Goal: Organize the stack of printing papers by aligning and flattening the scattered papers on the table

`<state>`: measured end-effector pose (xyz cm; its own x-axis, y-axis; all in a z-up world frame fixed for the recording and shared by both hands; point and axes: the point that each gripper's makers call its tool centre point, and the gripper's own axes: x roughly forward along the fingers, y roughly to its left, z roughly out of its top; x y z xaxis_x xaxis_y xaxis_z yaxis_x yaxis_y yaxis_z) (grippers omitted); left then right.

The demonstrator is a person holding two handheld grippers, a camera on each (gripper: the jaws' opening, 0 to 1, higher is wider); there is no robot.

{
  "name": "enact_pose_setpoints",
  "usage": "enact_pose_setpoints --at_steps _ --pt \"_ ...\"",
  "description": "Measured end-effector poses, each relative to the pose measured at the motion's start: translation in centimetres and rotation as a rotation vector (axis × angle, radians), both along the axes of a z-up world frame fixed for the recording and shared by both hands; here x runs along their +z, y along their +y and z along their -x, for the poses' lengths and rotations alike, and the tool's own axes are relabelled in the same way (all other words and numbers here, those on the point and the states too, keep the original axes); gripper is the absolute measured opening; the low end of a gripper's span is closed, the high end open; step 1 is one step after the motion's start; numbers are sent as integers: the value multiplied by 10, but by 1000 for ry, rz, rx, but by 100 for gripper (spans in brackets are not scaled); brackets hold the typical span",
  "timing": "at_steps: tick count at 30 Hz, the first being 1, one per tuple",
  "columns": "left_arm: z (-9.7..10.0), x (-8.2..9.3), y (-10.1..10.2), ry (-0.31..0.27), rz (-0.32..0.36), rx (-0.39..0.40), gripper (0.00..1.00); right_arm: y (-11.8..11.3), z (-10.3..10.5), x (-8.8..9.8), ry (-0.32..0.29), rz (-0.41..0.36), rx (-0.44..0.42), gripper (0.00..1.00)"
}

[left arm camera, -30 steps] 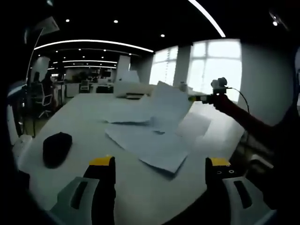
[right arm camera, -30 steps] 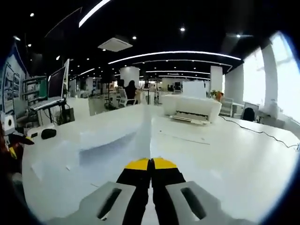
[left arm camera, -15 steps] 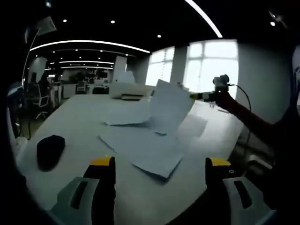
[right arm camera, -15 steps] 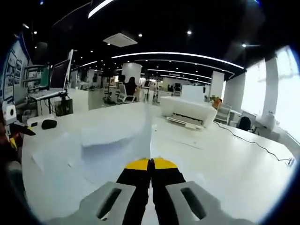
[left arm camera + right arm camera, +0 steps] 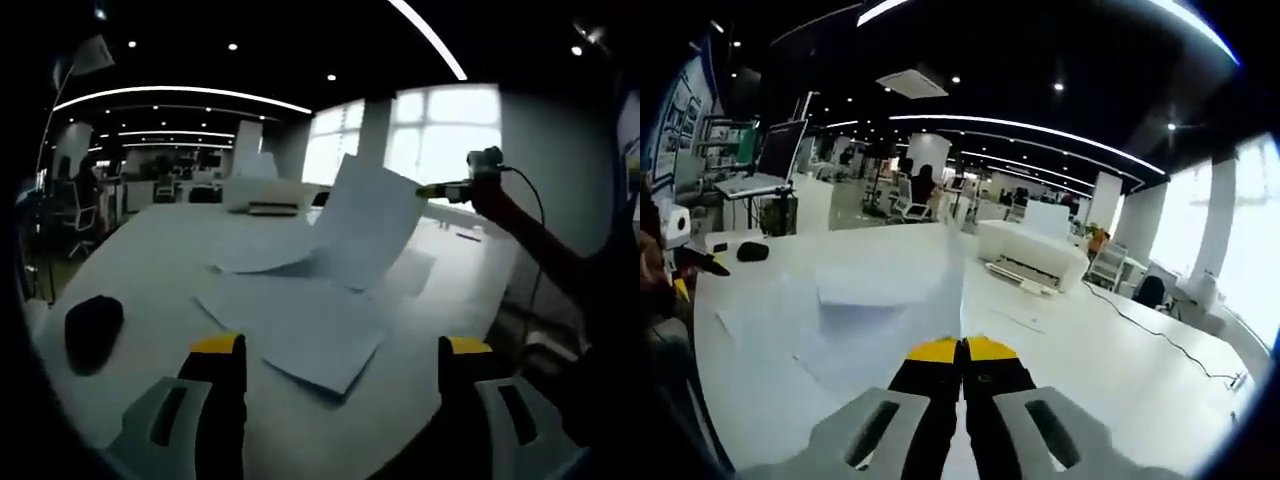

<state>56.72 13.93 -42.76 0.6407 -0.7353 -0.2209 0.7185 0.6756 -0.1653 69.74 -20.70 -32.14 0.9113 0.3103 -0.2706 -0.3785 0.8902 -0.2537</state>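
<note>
White sheet [image 5: 365, 225], clamped by the right gripper [image 5: 440, 189], has been raised higher at centre frame; left gripper [image 5: 340, 345] gapes empty.

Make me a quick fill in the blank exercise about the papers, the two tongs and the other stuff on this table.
1. The right tongs are shut on a lifted sheet of ____.
2. The left tongs hover over the table with their jaws ____.
3. The dark mouse lies on the table, ____ from the scattered papers.
4. The white machine at the table's far end is a ____.

Missing words: paper; open; apart; printer
</note>
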Motion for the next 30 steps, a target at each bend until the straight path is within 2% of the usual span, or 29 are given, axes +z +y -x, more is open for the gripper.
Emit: enact_pose_setpoints --at_steps 9,16,24,30 --pt "0 2 -1 -4 -1 -3 81 1 11 6 -1 -14 16 0" --pt "0 2 0 -5 -1 0 81 0 25 28 -31 -24 37 0" --pt "-2 4 -5 -7 2 -9 81 6 41 40 -25 -38 73 0" --pt "-1 5 -7 -10 6 -12 81 7 50 54 -51 -35 84 0"
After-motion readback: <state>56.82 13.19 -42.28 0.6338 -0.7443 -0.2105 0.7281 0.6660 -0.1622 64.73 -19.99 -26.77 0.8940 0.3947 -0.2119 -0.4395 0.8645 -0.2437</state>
